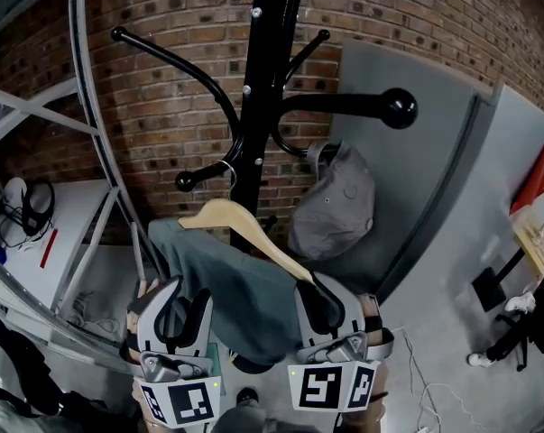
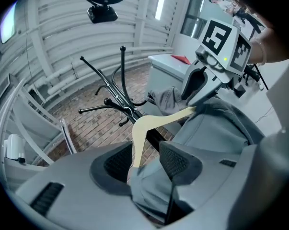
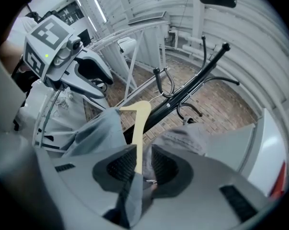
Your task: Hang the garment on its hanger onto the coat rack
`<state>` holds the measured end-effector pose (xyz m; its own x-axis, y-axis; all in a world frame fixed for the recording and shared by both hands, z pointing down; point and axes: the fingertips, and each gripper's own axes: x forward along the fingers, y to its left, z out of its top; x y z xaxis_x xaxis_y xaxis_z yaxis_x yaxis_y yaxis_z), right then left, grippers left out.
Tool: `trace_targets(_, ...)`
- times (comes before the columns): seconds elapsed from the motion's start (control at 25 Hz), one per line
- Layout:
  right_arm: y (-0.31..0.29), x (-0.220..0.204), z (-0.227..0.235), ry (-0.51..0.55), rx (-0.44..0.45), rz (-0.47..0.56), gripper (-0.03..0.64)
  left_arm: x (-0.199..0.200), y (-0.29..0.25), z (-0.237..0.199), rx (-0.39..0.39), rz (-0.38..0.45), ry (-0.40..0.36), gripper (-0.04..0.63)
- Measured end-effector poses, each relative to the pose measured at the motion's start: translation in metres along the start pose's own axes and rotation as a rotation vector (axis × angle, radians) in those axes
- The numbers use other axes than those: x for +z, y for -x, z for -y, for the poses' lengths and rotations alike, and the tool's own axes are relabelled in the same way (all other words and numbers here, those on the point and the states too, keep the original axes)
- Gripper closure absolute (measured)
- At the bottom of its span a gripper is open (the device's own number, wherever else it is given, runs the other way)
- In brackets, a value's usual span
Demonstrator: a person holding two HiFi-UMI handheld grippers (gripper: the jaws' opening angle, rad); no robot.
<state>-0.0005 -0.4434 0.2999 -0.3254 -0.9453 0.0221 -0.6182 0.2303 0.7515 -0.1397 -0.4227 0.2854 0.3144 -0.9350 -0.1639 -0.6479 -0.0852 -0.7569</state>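
Observation:
A wooden hanger (image 1: 244,226) carries a grey-green garment (image 1: 244,296), and its wire hook (image 1: 226,175) sits over a low arm of the black coat rack (image 1: 268,61). My left gripper (image 1: 177,312) is at the hanger's left end. In the left gripper view that gripper (image 2: 146,164) stands open: the hanger tip (image 2: 138,143) lies by one pad, with a gap to the other. My right gripper (image 1: 330,312) is at the right end. In the right gripper view it (image 3: 143,164) is shut on the hanger (image 3: 138,138) with cloth.
A grey cap (image 1: 336,207) hangs on the rack just right of the hanger. A brick wall (image 1: 163,106) stands behind. A slanted metal frame (image 1: 89,142) and a white table (image 1: 69,233) are at the left, and a grey panel (image 1: 434,161) at the right.

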Motion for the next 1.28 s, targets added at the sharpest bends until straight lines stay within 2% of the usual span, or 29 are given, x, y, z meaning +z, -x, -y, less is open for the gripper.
trace_targets(0.2,0.029,0.006,0.006,-0.024,-0.01,0.035,0.549,0.013,0.021,0.006,0.005,-0.021,-0.009,0.413)
trace_targets(0.44,0.057,0.011,0.007,-0.069,-0.003,0.072,0.569,0.032,0.046,0.008,0.03,-0.025,-0.021,0.496)
trace_targets(0.56,0.066,0.012,0.002,-0.084,0.011,0.082,0.578,0.033,0.061,0.011,0.039,-0.031,0.003,0.515)
trace_targets(0.84,0.085,0.016,-0.005,-0.103,0.035,0.095,0.583,0.039,0.081,0.009,0.068,-0.062,-0.019,0.589)
trace_targets(1.04,0.092,0.011,-0.007,-0.103,0.023,0.082,0.594,0.038,0.091,0.011,0.081,-0.075,-0.021,0.591)
trace_targets(1.28,0.099,0.01,-0.004,-0.094,-0.024,0.075,0.595,0.04,0.099,0.004,0.142,-0.061,-0.011,0.592)
